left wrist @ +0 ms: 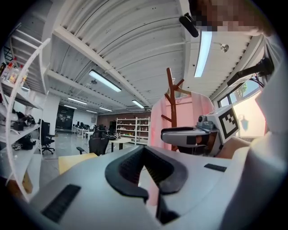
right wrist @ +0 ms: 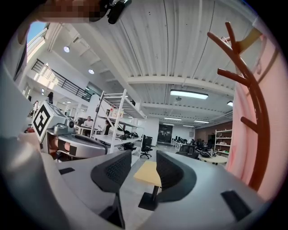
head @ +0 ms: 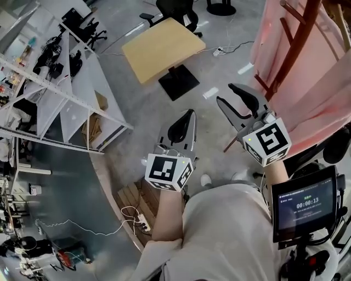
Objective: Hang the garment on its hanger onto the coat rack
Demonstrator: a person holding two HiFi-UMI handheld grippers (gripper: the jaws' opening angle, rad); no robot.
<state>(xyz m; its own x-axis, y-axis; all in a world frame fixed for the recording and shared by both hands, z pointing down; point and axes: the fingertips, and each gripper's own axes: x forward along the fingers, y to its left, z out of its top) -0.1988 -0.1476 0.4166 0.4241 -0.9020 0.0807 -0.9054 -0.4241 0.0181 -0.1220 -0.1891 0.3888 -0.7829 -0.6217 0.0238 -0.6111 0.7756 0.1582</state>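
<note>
A pink garment (head: pixel 323 93) hangs on the red-brown wooden coat rack (head: pixel 293 49) at the upper right, with a tan hanger (right wrist: pixel 252 38) showing at its top. My right gripper (head: pixel 226 93) is open and empty, its tips just left of the rack's post. The left gripper (head: pixel 189 114) is shut on nothing, lower and further left over the floor. In the left gripper view the shut jaws (left wrist: pixel 144 149) point toward the rack (left wrist: pixel 171 103) and garment (left wrist: pixel 157 121). In the right gripper view the open jaws (right wrist: pixel 144 156) frame a table, with the rack (right wrist: pixel 256 112) at the right.
A yellow square table (head: pixel 162 49) on a black base stands ahead, with an office chair (head: pixel 175 11) behind it. White shelving (head: pixel 66 99) fills the left. A wooden pallet (head: pixel 137 206) with a power strip lies near my feet. A screen (head: pixel 304 206) sits at lower right.
</note>
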